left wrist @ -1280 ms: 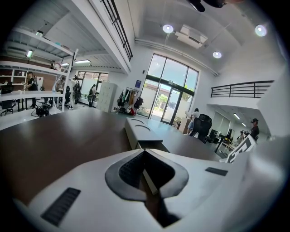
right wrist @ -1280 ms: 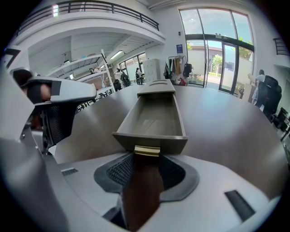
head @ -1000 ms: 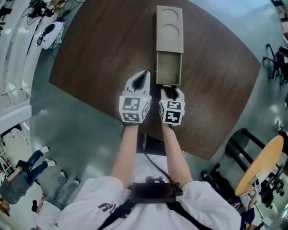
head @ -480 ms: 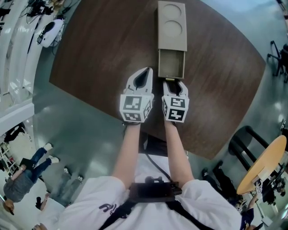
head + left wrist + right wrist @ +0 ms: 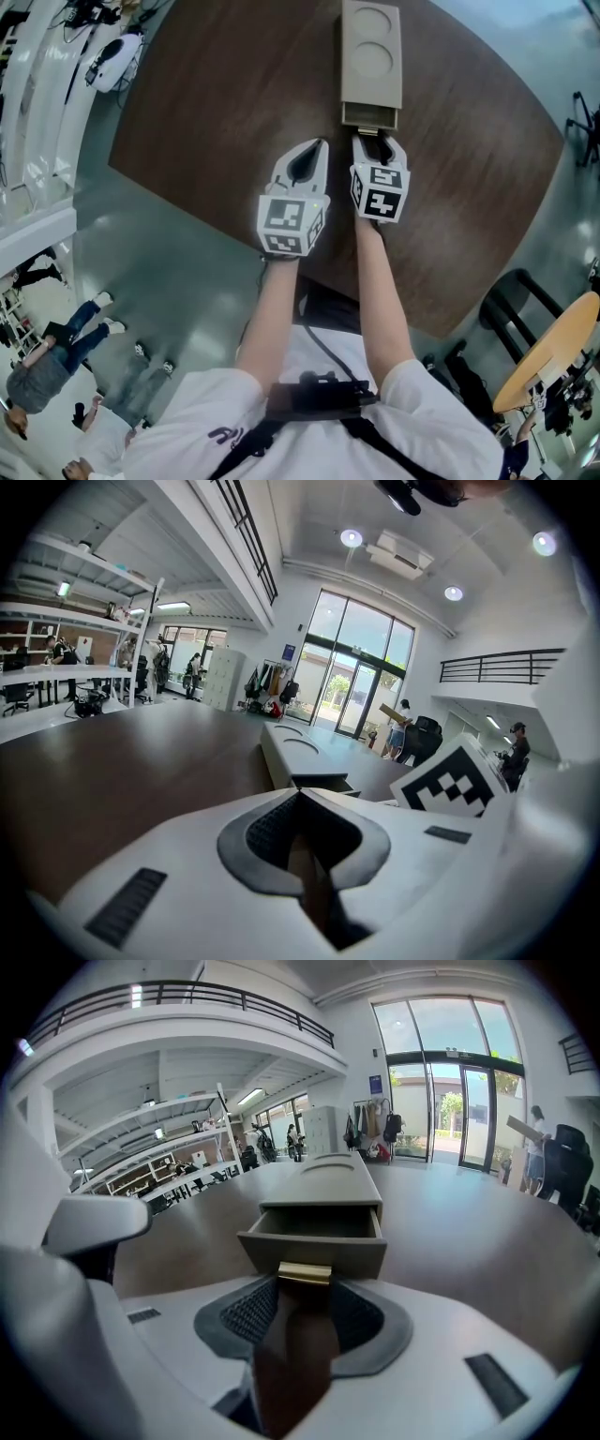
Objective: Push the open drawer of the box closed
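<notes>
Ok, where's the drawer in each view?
Head view: drawer top centre, just ahead of the right gripper.
Left gripper view: drawer just right of centre, above the jaws.
Right gripper view: drawer dead centre, beyond the jaws.
Landmark: the box with two round recesses on top.

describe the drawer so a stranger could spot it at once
On the dark wooden table stands one long beige box with two round recesses on top. The drawer sticks out of the box's end nearest the person, just ahead of the right gripper. Unlike the closed box, it is open-topped, with a small gold handle on its front.
</notes>
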Available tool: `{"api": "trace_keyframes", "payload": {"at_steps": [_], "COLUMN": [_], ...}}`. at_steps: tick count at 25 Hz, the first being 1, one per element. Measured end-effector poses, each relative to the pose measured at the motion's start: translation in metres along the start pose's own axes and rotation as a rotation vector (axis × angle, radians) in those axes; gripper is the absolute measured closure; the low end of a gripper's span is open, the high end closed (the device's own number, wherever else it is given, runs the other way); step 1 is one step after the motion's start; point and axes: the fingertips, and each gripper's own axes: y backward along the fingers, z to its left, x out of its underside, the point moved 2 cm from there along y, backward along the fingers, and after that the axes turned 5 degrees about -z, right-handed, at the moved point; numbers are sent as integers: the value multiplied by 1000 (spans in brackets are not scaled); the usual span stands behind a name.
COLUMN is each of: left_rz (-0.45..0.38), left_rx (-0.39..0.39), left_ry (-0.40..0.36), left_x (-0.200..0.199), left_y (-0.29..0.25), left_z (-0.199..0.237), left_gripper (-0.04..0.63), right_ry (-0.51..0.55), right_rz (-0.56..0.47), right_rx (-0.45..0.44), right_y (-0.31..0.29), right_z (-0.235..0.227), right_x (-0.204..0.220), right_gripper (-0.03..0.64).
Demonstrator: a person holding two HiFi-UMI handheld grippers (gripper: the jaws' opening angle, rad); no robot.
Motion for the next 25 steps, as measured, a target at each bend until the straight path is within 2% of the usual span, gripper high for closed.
{"api": "trace_keyframes", "payload": {"at_steps": [12,25], "left_rz": [-9,-49], "left_rx": [-18,-12], "left_ry": [2,-32], "left_x": [-9,-16], "left_y": [0,46], "left_z": [7,-3], "left_gripper": [584,584], "right_ry": [-4,-28], "right_rz": [-12,-21], "right_rx": [20,52], "right_y": [-33,7], "right_z": [-11,-11], "right_x": [-31,-18], "right_gripper": [442,441]}}
